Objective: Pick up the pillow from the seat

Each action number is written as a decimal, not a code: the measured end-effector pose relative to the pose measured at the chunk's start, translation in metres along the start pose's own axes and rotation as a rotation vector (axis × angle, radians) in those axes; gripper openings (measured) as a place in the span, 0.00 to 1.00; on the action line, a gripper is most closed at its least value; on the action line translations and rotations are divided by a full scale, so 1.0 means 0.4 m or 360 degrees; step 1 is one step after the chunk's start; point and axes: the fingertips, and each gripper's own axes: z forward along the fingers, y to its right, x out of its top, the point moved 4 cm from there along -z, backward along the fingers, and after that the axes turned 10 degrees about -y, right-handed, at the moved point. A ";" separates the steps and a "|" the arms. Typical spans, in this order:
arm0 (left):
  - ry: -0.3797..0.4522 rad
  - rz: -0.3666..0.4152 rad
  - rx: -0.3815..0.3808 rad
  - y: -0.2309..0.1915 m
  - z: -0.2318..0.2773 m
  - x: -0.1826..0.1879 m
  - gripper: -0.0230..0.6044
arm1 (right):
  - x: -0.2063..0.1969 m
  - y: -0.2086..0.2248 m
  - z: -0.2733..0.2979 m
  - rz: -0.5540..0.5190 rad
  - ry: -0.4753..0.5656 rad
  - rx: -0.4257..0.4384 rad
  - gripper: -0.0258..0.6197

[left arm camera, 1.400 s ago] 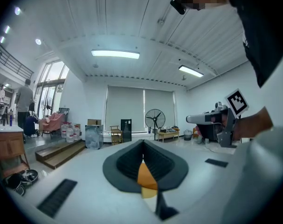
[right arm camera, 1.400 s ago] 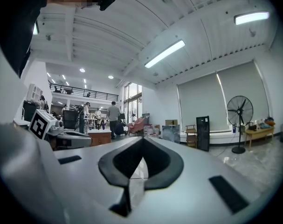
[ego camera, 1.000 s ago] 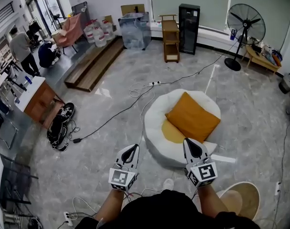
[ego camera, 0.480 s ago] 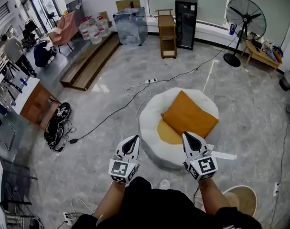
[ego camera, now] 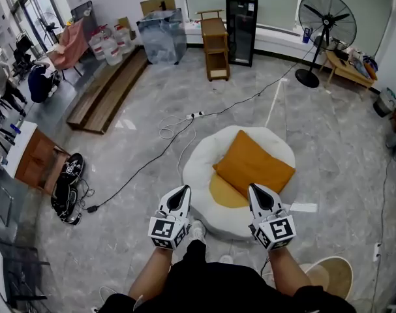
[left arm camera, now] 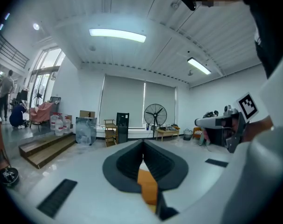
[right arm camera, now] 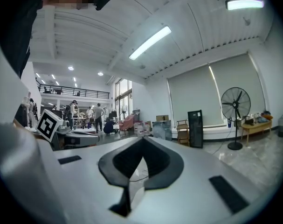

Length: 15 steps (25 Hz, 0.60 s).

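An orange square pillow lies on a round white seat with a yellow centre patch, on the grey marble floor. My left gripper hovers at the seat's near left rim, shut and holding nothing. My right gripper is shut and empty too, over the seat's near right edge just short of the pillow's near corner. In the left gripper view a sliver of orange pillow shows through the gap below the shut left gripper. The right gripper view shows the shut right gripper and the room beyond.
A power cable runs across the floor left of the seat. A standing fan, a wooden shelf, a black cabinet and water jugs stand at the back. A round wooden stool is near my right side. People are at far left.
The view has advanced toward the seat; the seat and pillow now sit lower and closer to both grippers. Both grippers stay shut and level.
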 end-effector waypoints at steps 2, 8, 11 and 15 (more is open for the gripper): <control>-0.0017 0.0009 -0.0027 -0.041 0.045 0.006 0.05 | 0.011 0.009 0.048 0.0006 0.0005 -0.0021 0.05; -0.0078 0.0076 -0.0141 -0.147 0.164 0.013 0.06 | 0.014 0.047 0.173 0.0038 -0.0038 -0.0162 0.05; -0.0105 0.0131 -0.0226 -0.180 0.219 0.020 0.06 | 0.005 0.068 0.210 0.0073 -0.0075 -0.0228 0.05; -0.0133 0.0116 -0.0305 -0.224 0.300 0.031 0.06 | -0.022 0.100 0.254 0.0114 -0.0136 -0.0316 0.05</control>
